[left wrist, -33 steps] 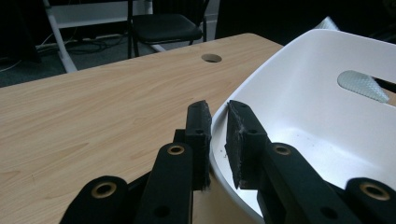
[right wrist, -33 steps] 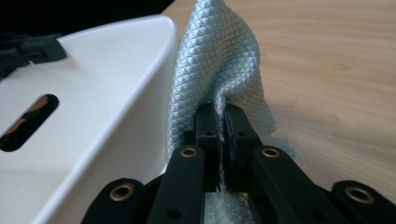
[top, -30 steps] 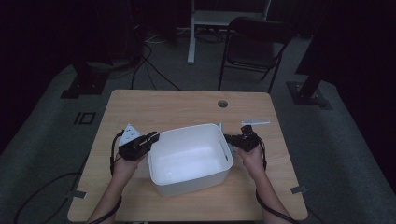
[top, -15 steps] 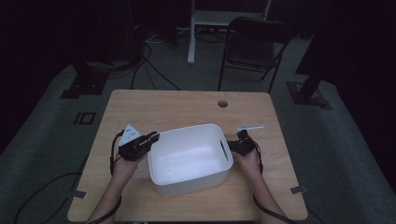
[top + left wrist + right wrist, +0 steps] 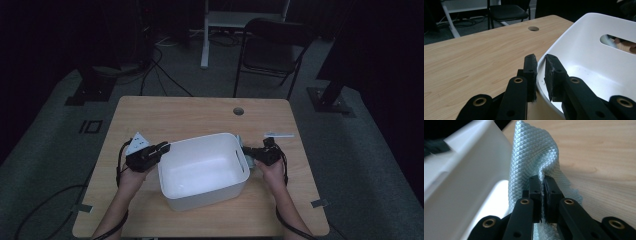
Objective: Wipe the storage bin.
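A white plastic tub [image 5: 200,141] stands on the wooden table [image 5: 175,115]. My left gripper [image 5: 162,148] is shut on the tub's left rim. In the left gripper view one pad sits outside the wall and the other inside, with the left gripper [image 5: 540,58] clamped on the tub [image 5: 594,57]. My right gripper [image 5: 248,152] is at the tub's right wall, shut on a light blue cloth [image 5: 246,161]. In the right gripper view the right gripper [image 5: 542,180] pinches a fold of the quilted cloth [image 5: 534,152], which lies against the tub's outer wall [image 5: 466,170].
The table has a round cable hole [image 5: 238,111] at its back right. A black folding chair [image 5: 272,55] and a white desk frame [image 5: 205,30] stand on the floor beyond the table. Cables trail over the floor at the left.
The right gripper has shifted a little along the tub's right wall with the cloth still in it. The left gripper and the tub have stayed where they were.
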Demonstrator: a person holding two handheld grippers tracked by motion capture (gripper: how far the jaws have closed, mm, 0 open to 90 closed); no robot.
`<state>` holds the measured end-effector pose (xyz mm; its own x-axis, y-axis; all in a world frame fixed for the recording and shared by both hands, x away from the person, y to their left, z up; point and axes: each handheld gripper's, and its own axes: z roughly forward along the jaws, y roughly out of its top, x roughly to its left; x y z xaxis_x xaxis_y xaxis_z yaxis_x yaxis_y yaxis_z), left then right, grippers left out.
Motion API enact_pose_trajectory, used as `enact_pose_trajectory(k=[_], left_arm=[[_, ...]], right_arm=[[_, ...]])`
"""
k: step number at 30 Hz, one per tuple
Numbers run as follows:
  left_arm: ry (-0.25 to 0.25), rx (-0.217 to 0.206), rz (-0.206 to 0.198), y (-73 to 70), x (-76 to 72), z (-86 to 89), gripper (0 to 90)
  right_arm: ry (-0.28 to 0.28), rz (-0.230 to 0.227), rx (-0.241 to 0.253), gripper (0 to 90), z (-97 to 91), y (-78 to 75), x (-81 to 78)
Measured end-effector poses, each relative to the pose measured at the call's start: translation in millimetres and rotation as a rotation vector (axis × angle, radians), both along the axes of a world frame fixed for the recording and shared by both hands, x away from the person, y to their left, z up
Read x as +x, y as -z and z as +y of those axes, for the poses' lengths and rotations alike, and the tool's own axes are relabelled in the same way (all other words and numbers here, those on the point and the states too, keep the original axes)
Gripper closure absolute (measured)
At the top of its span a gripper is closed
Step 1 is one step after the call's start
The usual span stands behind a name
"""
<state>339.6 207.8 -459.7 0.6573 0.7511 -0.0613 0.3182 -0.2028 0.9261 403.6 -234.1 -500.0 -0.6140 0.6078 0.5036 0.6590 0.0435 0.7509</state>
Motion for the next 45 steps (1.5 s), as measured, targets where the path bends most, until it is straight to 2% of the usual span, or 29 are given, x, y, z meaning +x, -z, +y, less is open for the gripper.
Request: enact_pose_trajectory(k=[3, 4, 6, 8, 9, 11, 13, 17, 22, 27, 32, 40, 45], left_arm=[[0.013, -0.031, 0.002, 1.3, 1.3, 2.3, 78.5], [0.020, -0.036, 0.005, 0.7, 2.3, 3.5, 72.8], [0.020, -0.037, -0.006, -3.0, 2.7, 6.8, 72.4], [0.019, -0.056, -0.018, -8.2, 3.3, 11.7, 72.3], [0.024, -0.066, -0.018, -10.5, 4.5, 13.9, 69.5], [0.034, -0.059, -0.021, -14.5, 7.3, 16.6, 67.9], [0.045, -0.061, -0.022, -16.1, 8.9, 17.5, 65.0], [0.110, -0.058, -0.014, -21.3, 17.0, 16.0, 59.2], [0.149, -0.039, 0.007, -21.7, 24.8, 12.2, 59.4], [0.157, -0.029, 0.015, -20.3, 28.8, 8.6, 59.4], [0.191, 0.008, 0.055, -17.1, 33.8, 1.5, 59.6], [0.204, 0.014, 0.080, -13.2, 37.9, -1.4, 70.0], [0.211, 0.000, 0.095, -12.4, 37.2, -2.0, 77.9]], right_arm=[[0.017, -0.026, 0.034, 86.2, -12.1, -9.1, -8.2], [0.021, -0.033, 0.043, 86.2, -16.0, -11.6, -11.1], [0.031, -0.045, 0.037, 86.2, -22.7, -16.1, -17.3], [0.036, -0.057, 0.036, 86.2, -29.3, -19.6, -23.9], [0.039, -0.064, 0.033, 86.2, -32.2, -21.3, -27.5], [0.046, -0.070, 0.047, 86.2, -38.3, -24.0, -35.3], [0.051, -0.083, 0.041, 86.2, -42.9, -25.9, -43.1], [0.058, -0.097, 0.048, 86.2, -51.8, -26.2, -56.9], [0.064, -0.102, 0.053, 86.2, -59.5, -25.0, -68.6], [0.076, -0.101, 0.055, 86.1, -66.7, -23.5, -75.2], [0.083, -0.089, 0.051, 86.2, -70.9, -20.1, -78.4], [0.085, -0.086, 0.044, 86.1, -72.7, -16.9, -81.3], [0.083, -0.085, 0.049, 86.2, -73.5, -16.1, -81.5]])
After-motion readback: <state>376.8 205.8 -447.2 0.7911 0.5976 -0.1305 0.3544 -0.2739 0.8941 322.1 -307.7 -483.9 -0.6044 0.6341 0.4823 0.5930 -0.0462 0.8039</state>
